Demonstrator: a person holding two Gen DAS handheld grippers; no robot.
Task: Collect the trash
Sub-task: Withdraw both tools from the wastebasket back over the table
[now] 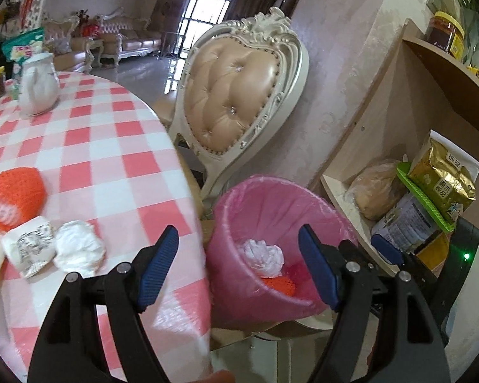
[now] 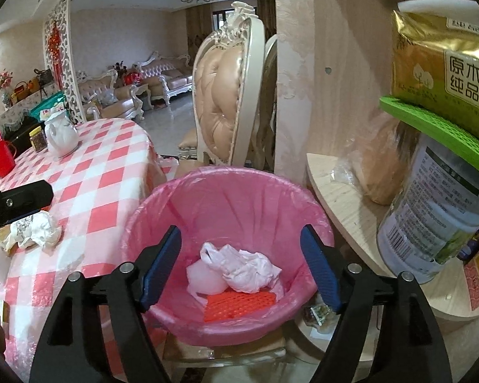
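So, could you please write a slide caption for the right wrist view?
Open right gripper above the pink-lined trash bin, which holds a crumpled plastic bag and orange foam netting.

My left tongs [image 1: 238,266] stand wide apart, blue pads [image 1: 158,269] bare, nothing between them, angled downward. My right tongs [image 2: 241,268] are spread just as wide and empty too, also tilted down. From the right wrist view, the left tongs' black body shows at the left edge.
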